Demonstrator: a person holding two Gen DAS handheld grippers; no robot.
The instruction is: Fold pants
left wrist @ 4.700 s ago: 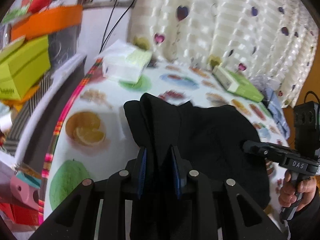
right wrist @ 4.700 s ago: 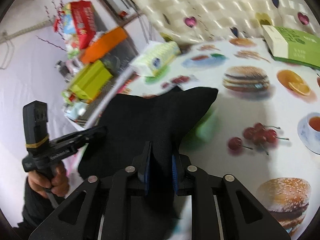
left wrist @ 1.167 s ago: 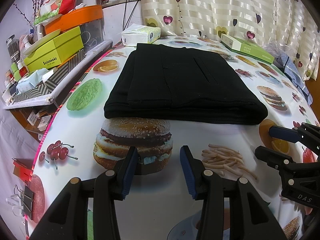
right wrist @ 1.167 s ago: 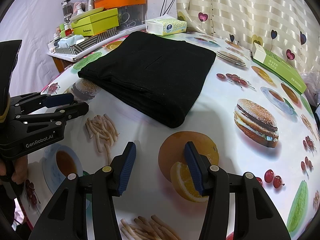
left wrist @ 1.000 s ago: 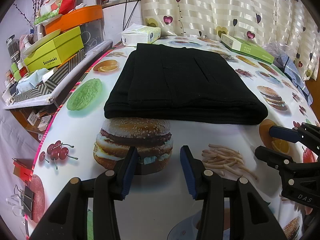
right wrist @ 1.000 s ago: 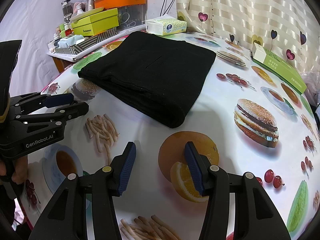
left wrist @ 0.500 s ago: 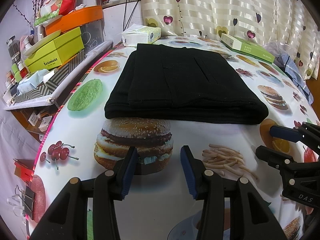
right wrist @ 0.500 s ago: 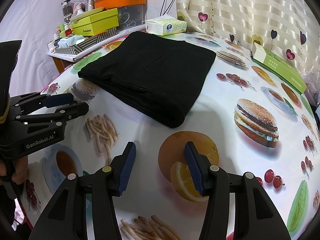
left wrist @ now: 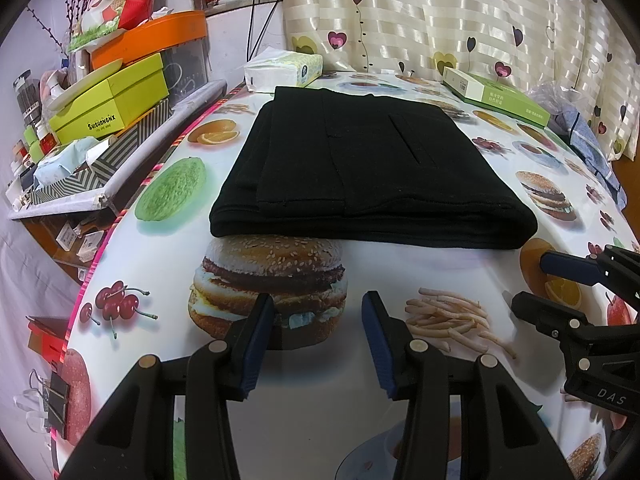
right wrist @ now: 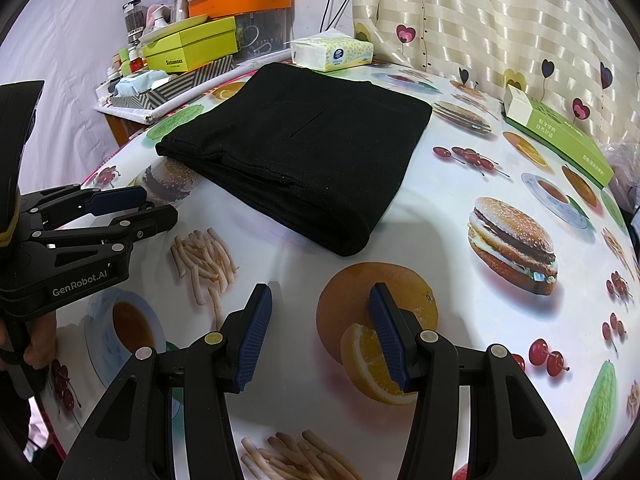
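Two grippers — left gripper [left wrist: 318, 316], right gripper [right wrist: 320, 312] — gape empty; folded pants [left wrist: 372, 168] beyond; tissue pack [left wrist: 284, 70] behind.

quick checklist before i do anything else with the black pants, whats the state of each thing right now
1. Left gripper empty, jaws apart over the bare tablecloth: ok.
2. Right gripper empty, jaws apart: ok.
3. Black pants folded into a flat rectangle on the table: ok.
4. Layers line up: not ok at the near left corner, where a lower layer sticks out past the upper one.
5. Pants clear of the tissue pack and green box: ok for the box; the far edge lies close to the tissue pack, contact cannot tell.
6. Underside smooth: cannot tell, hidden.
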